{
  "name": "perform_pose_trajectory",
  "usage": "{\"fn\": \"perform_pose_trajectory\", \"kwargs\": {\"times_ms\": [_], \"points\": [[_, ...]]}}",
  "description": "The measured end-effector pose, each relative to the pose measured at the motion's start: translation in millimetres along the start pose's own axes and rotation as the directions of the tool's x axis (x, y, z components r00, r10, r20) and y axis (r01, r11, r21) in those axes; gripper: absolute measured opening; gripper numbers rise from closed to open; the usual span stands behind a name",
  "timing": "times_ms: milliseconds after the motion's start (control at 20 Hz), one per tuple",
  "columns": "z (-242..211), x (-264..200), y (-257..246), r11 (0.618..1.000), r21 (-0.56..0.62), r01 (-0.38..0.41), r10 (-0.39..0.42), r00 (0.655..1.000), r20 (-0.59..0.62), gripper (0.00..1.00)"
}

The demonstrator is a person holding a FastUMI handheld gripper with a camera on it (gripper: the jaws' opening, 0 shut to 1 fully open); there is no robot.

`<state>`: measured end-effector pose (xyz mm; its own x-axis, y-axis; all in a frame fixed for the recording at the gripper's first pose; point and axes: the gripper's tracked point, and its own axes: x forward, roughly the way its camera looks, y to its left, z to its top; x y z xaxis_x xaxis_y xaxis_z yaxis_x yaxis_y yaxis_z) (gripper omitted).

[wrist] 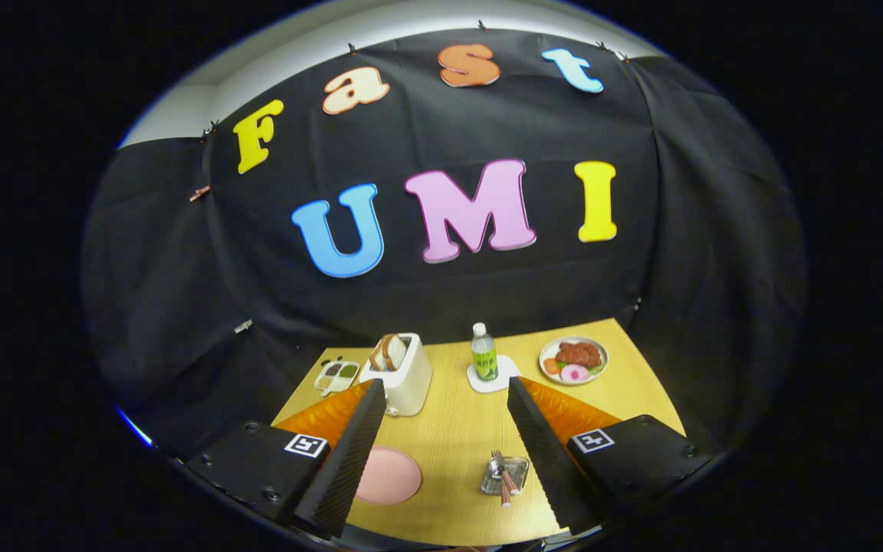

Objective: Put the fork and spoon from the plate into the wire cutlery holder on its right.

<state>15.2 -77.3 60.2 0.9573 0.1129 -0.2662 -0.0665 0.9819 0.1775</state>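
Wooden bench (457,437) is carrying the pink plate (388,475) and cutlery holder (504,475). Hand-held gripper (441,418) is hovering, fingers apart. Cutlery (501,479) is probably stiff and slippery; handles suit gripping.

Staged booth, probably: cloth wall (441,291), wooden table (457,437).

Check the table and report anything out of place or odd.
Nothing stands out. The pink plate lies bare; fork and spoon already sit in the wire cutlery holder beside it. Toaster and bottle stand upright. The tongs hang open.
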Motion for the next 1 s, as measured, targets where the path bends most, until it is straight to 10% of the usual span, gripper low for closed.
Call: {"fn": "perform_pose_trajectory", "kwargs": {"times_ms": [1000], "points": [[-32.9,-22.6,35.0,0.993,0.009,0.116,-0.112,0.926,0.36,0.99]]}}
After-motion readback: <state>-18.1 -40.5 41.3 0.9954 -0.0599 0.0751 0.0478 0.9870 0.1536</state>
